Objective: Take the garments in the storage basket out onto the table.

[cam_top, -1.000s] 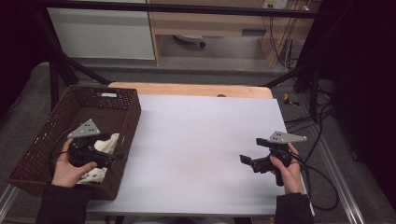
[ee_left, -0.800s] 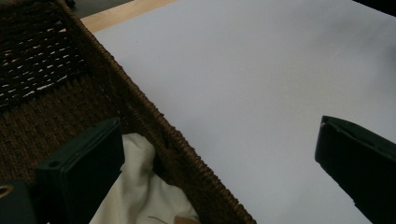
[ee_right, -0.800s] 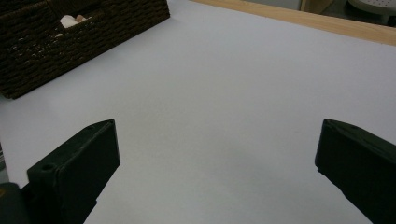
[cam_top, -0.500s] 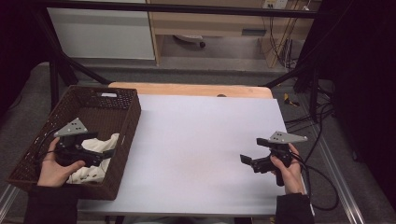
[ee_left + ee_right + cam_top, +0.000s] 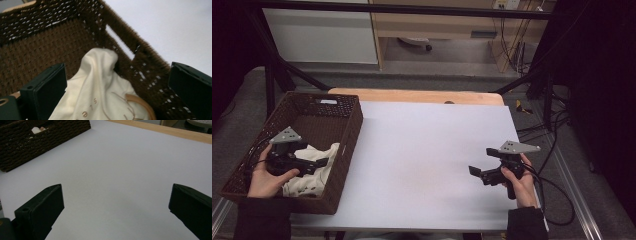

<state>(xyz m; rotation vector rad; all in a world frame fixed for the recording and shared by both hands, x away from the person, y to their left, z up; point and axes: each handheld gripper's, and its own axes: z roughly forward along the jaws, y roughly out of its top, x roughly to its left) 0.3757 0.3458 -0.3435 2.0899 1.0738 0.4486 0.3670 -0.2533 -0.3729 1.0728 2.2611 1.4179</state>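
Dark sleeves, black left gripper (image 5: 314,166) and right gripper (image 5: 476,172), grey three-cornered plates, black trailing cables

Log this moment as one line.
left hand-held gripper: open, in basket, over cloth | right hand-held gripper: open, above table, holding nothing

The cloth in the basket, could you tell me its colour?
Cream cloth, clearest in the left gripper view.

High view overhead facing forward, claw cameras close, sharing basket (image 5: 337,107) perhaps
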